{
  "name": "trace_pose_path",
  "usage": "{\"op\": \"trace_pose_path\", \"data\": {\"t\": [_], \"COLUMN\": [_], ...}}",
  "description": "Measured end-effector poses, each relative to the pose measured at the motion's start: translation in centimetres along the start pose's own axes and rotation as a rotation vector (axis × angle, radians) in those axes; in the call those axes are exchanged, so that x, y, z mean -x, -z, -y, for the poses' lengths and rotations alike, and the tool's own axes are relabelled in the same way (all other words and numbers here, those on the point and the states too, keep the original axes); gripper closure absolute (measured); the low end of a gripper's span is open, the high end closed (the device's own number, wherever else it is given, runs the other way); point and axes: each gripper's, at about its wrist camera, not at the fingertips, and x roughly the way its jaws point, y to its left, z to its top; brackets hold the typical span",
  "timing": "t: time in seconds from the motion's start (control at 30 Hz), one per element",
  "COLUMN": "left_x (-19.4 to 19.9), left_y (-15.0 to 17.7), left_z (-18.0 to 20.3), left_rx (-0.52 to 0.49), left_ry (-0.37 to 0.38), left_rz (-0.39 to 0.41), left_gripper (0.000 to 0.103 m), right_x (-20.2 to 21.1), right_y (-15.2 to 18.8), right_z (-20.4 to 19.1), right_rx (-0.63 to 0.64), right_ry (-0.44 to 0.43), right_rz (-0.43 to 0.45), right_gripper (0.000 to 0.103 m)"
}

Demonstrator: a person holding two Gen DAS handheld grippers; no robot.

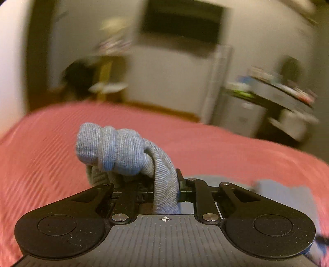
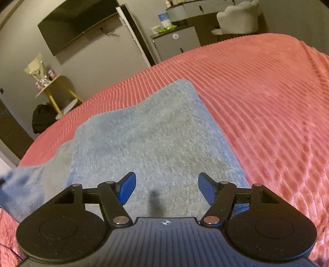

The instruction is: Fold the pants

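Grey-blue knit pants (image 2: pixel 148 135) lie spread on a pink ribbed bedspread (image 2: pixel 267 92). In the left wrist view a bunched fold of the pants (image 1: pixel 115 150) sticks up out of my left gripper (image 1: pixel 164 184), which is shut on the fabric and lifted above the bed. The left fingertips are hidden by the cloth. More of the pants (image 1: pixel 283 193) shows blurred at the lower right. My right gripper (image 2: pixel 167 189) hovers over the flat pants with its blue pads (image 2: pixel 128 188) wide apart and nothing between them.
Beyond the bed's far edge stand a wall-mounted dark screen (image 2: pixel 70 26), a small round side table with yellow legs (image 2: pixel 53 88), a grey cabinet (image 2: pixel 176 41) and a pale chair (image 2: pixel 238 18). The left wrist view is motion-blurred.
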Motion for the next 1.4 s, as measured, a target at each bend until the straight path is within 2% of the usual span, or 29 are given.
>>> {"op": "trace_pose_path", "data": {"t": [0.03, 0.13, 0.17, 0.23, 0.3, 0.33, 0.4, 0.47, 0.5, 0.63, 0.7, 0.73, 0.83, 0.9, 1.0, 1.03, 1.07, 1.1, 1.17, 1.23, 1.3, 1.37, 1.4], "left_x": [0.5, 0.7, 0.4, -0.6, -1.3, -1.4, -0.9, 0.0, 0.5, 0.8, 0.9, 1.0, 0.6, -0.5, -1.0, -1.2, -1.0, -1.0, -1.1, -0.6, -1.1, -1.0, -0.9], "left_y": [-0.2, 0.3, 0.8, 2.6, 4.2, 5.1, 6.1, 6.8, 7.1, 7.8, 8.4, 8.9, 9.3, 9.4, 10.0, 10.0, 10.2, 10.2, 10.4, 10.9, 10.7, 10.6, 10.6], "left_z": [3.0, 10.2, 12.2, 15.7, 17.2, 17.6, 16.9, 14.4, 12.9, 6.4, 4.4, 3.4, 1.9, 2.2, 2.0, 2.1, 2.0, 2.0, 1.7, 0.9, 0.9, 0.9, 1.0], "left_rx": [-0.091, -0.254, -0.277, -0.276, -0.244, -0.238, -0.218, -0.145, -0.092, 0.075, 0.098, 0.149, 0.304, 0.292, 0.260, 0.255, 0.253, 0.254, 0.275, 0.293, 0.299, 0.296, 0.295], "left_ry": [0.048, 0.168, 0.199, 0.281, 0.338, 0.336, 0.328, 0.297, 0.253, -0.023, -0.125, -0.157, -0.085, -0.086, -0.057, -0.047, -0.044, -0.042, -0.035, -0.032, -0.025, -0.018, -0.015], "left_rz": [0.018, 0.010, -0.012, -0.116, -0.206, -0.240, -0.255, -0.262, -0.262, -0.241, -0.225, -0.226, -0.239, -0.270, -0.322, -0.328, -0.329, -0.328, -0.330, -0.341, -0.355, -0.362, -0.359], "left_gripper": [0.085, 0.082, 0.079, 0.059, 0.046, 0.047, 0.042, 0.035, 0.033, 0.032, 0.032, 0.032, 0.031, 0.031, 0.033, 0.033, 0.033, 0.033, 0.033, 0.034, 0.034, 0.034, 0.034], "right_x": [0.2, 0.6, 0.8, 1.2, 1.6, 1.8, 2.3, 2.4, 2.2, -0.1, -2.1, -2.9, -5.3, -6.8, -8.0, -8.2, -8.3, -8.3, -8.2, -8.3, -8.5, -8.4, -8.1], "right_y": [0.0, 0.0, -0.1, -0.1, -0.2, -0.3, -0.2, -0.2, -0.1, -0.4, -0.7, -0.8, -1.0, -0.9, -1.2, -1.3, -1.3, -1.3, -1.1, -0.8, -0.9, -1.8, -2.2], "right_z": [0.2, 0.7, 0.8, 0.9, 0.9, 0.9, 1.0, 1.1, 1.1, 1.6, 1.5, 1.3, 1.5, 1.8, 1.0, 0.5, 0.1, -0.2, -0.7, -0.9, -1.5, -2.3, -2.9], "right_rx": [-0.006, -0.030, -0.037, -0.045, -0.048, -0.048, -0.048, -0.053, -0.063, -0.187, -0.267, -0.293, -0.416, -0.512, -0.534, -0.525, -0.512, -0.494, -0.459, -0.442, -0.432, -0.397, -0.363], "right_ry": [-0.003, -0.014, -0.022, -0.032, -0.038, -0.043, -0.063, -0.100, -0.115, -0.200, -0.261, -0.276, -0.245, -0.279, -0.310, -0.323, -0.302, -0.281, -0.279, -0.274, -0.264, -0.237, -0.222], "right_rz": [0.004, 0.017, 0.022, 0.027, 0.031, 0.029, 0.025, 0.005, -0.016, -0.117, -0.192, -0.210, -0.222, -0.236, -0.259, -0.264, -0.260, -0.246, -0.222, -0.209, -0.223, -0.237, -0.232], "right_gripper": [0.035, 0.035, 0.035, 0.035, 0.035, 0.035, 0.035, 0.035, 0.034, 0.030, 0.021, 0.019, 0.013, 0.004, 0.004, 0.005, 0.012, 0.029, 0.038, 0.038, 0.028, 0.025, 0.036]}}
